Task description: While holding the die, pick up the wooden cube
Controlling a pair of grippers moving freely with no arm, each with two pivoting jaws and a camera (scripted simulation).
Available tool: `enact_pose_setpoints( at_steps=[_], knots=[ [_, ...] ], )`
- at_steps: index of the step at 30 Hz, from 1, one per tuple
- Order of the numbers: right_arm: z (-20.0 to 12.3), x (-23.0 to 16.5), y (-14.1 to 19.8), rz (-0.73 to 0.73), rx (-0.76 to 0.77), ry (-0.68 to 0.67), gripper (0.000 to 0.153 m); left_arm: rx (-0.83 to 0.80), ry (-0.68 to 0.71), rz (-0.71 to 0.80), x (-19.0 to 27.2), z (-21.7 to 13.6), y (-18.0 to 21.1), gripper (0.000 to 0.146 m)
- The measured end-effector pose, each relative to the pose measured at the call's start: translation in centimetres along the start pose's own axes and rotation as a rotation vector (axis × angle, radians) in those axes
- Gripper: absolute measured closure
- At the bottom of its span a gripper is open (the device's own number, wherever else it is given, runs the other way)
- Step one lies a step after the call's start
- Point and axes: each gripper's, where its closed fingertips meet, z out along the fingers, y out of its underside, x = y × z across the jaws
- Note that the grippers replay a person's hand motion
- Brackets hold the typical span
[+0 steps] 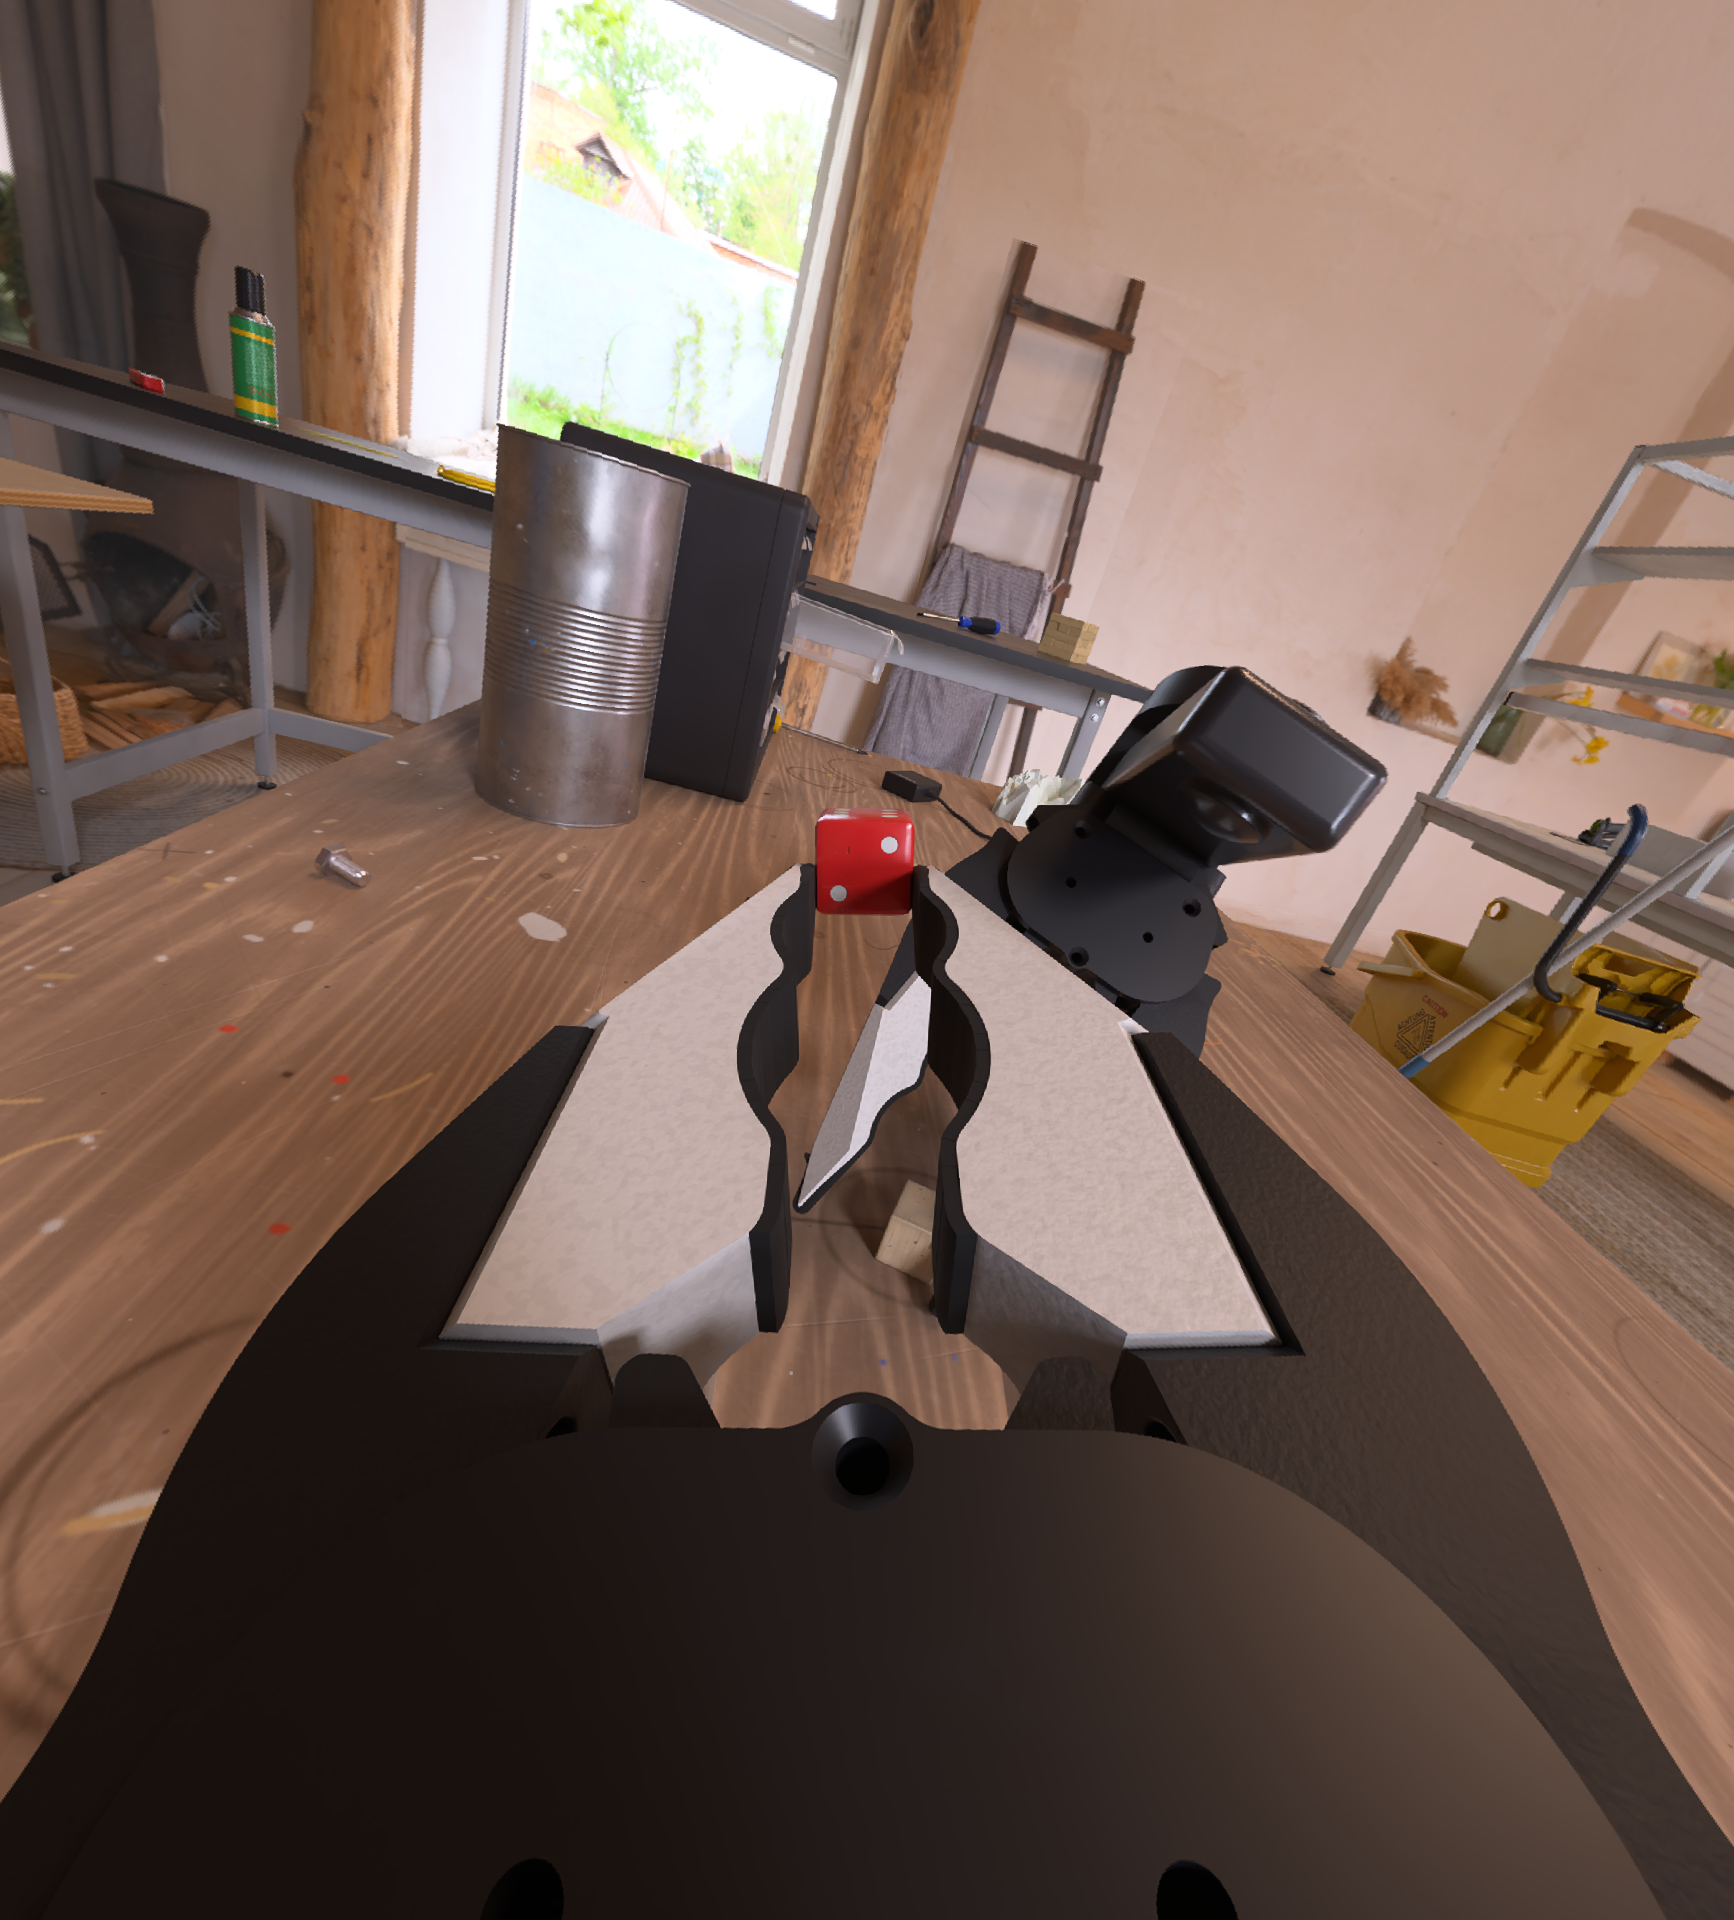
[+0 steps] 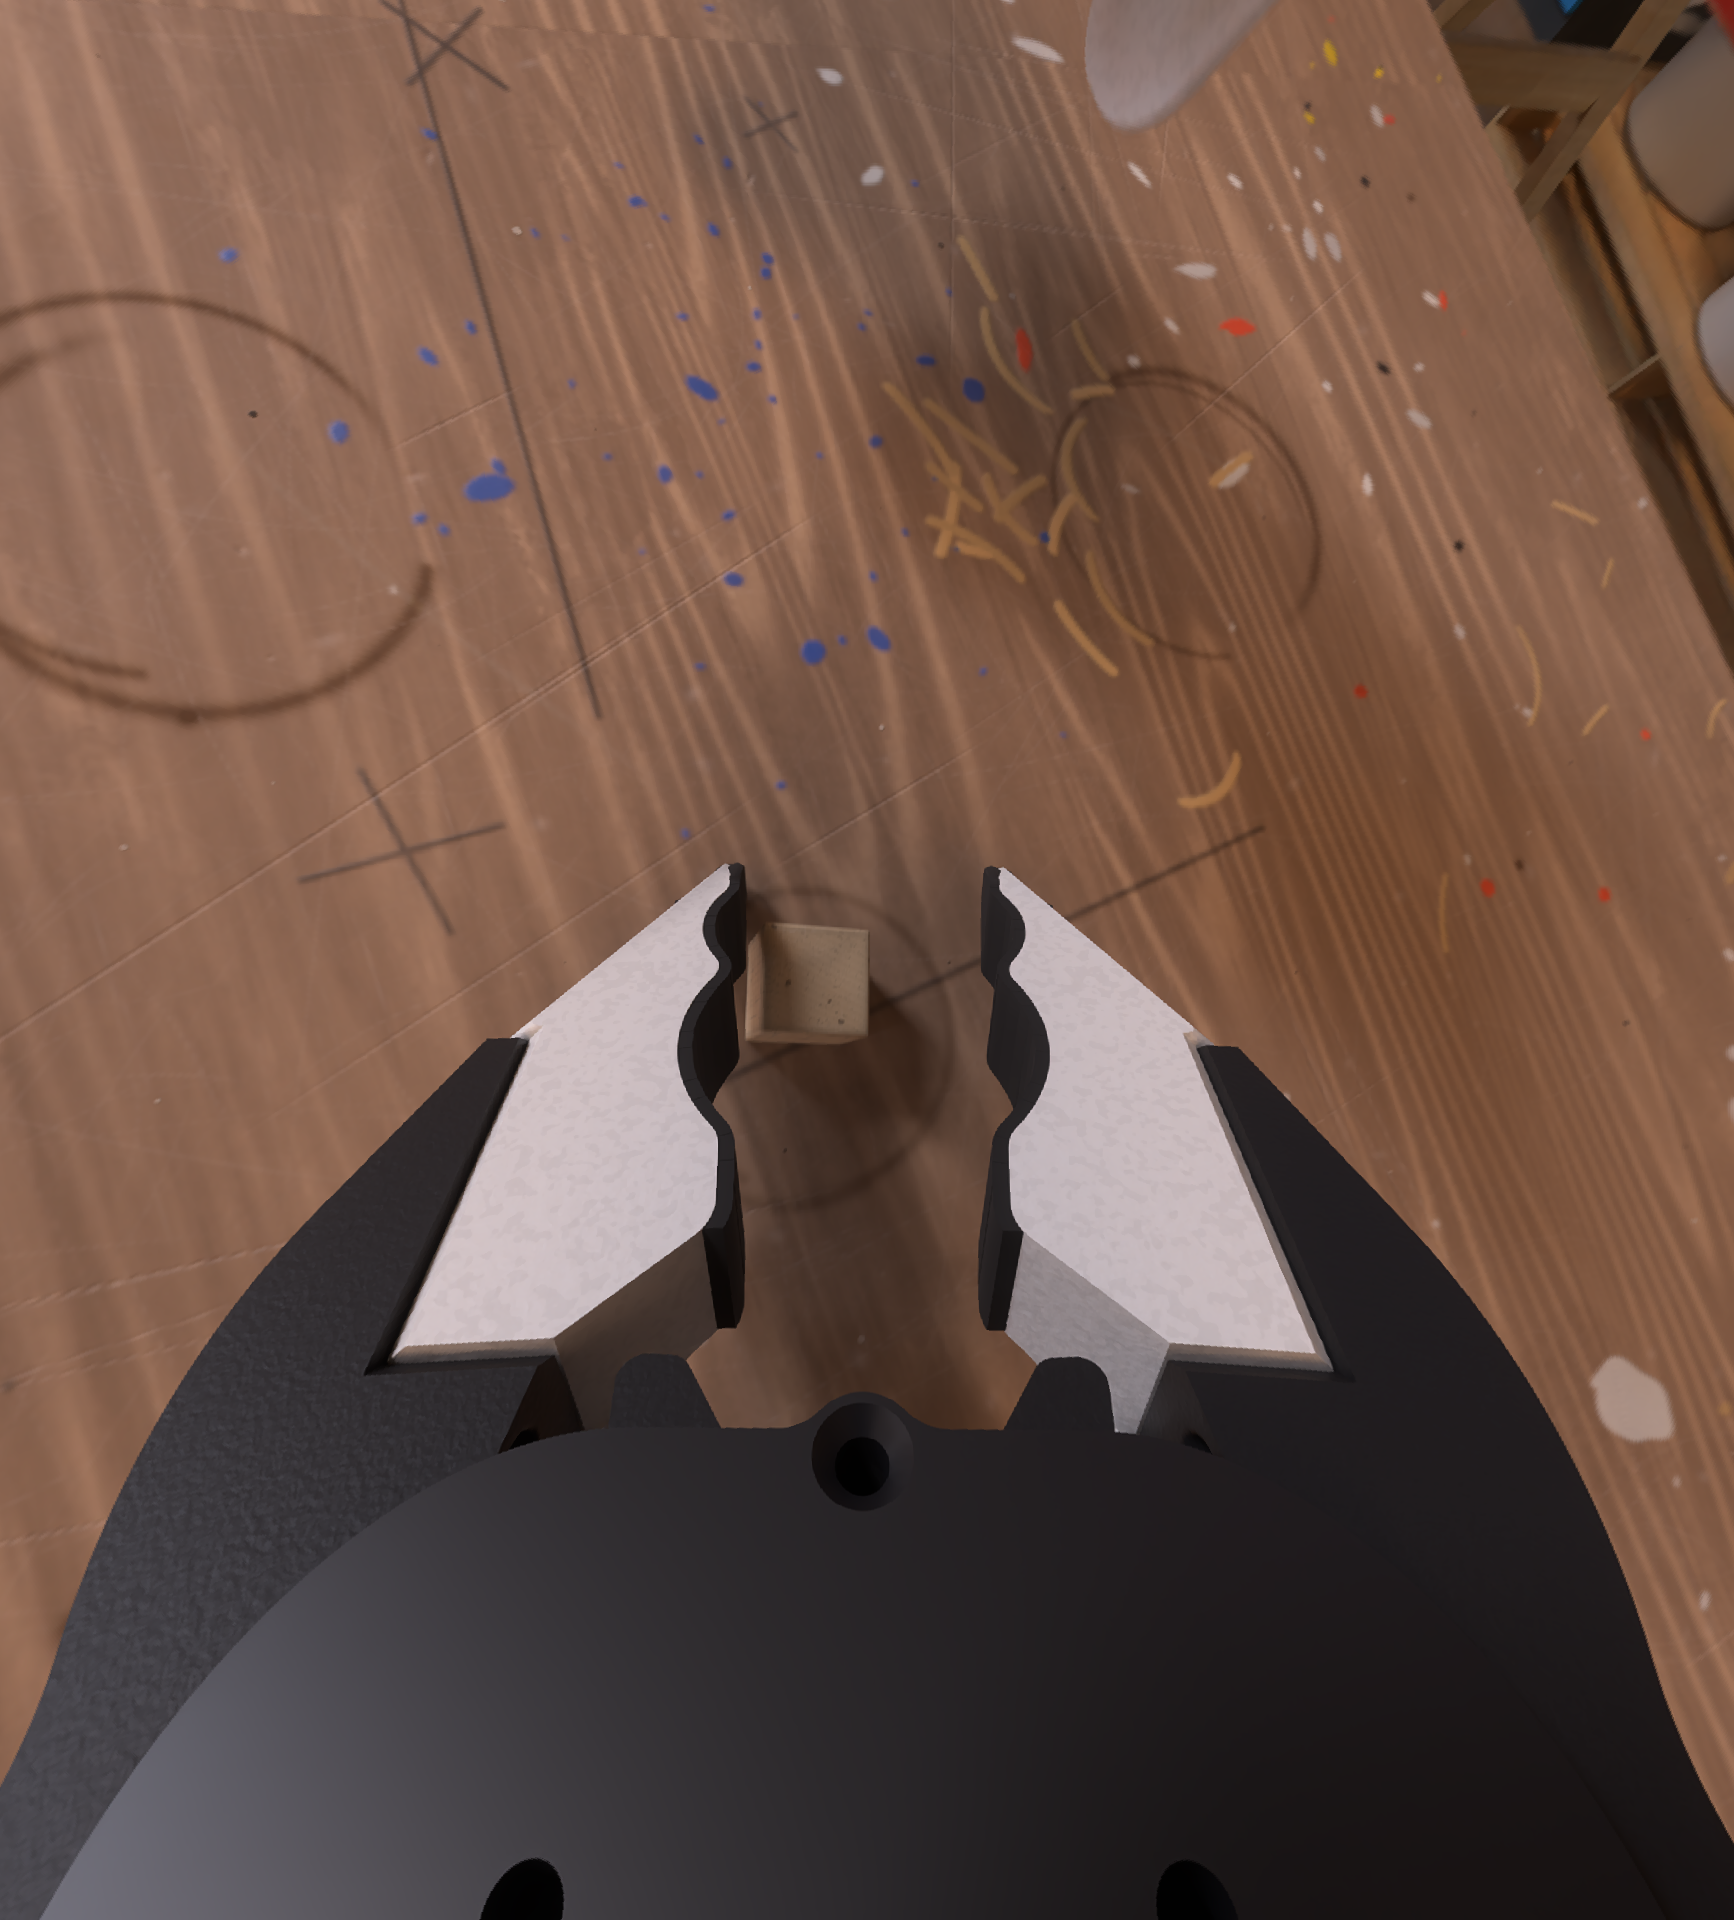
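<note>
My left gripper (image 1: 864, 883) is shut on a red die (image 1: 863, 863) with white pips, held at its fingertips above the wooden table (image 1: 219, 1091). The right gripper's black body (image 1: 1133, 914) shows beyond it, pointing down, one of its fingers (image 1: 868, 1091) reaching to the table. A small pale wooden cube (image 1: 907, 1226) lies below. In the right wrist view my right gripper (image 2: 861, 878) is open, looking down at the table (image 2: 530, 623). The wooden cube (image 2: 809, 982) sits between its fingertips, close against the left finger (image 2: 624, 1091).
A tall metal can (image 1: 577, 634) and a black box (image 1: 738, 623) stand at the table's far side. A small bolt (image 1: 341, 864) lies to the left. A black adapter (image 1: 910, 784) lies behind the die. A yellow mop bucket (image 1: 1517, 1039) stands off the right edge.
</note>
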Motion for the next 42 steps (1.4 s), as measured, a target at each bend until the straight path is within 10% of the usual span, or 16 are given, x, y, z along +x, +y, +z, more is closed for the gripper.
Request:
enact_pose_setpoints(
  at_steps=[16,42],
  knots=[
    [-1.6,-1.5,1.9,0.211,0.023,-0.294,0.122,0.006,0.01,-0.008,0.3,-0.1,-0.3,0.128],
    [-2.6,1.3,-0.4,0.257,0.226,-0.266,0.133,-0.067,-0.001,0.003,-0.4,0.1,1.3,0.128]
  ],
)
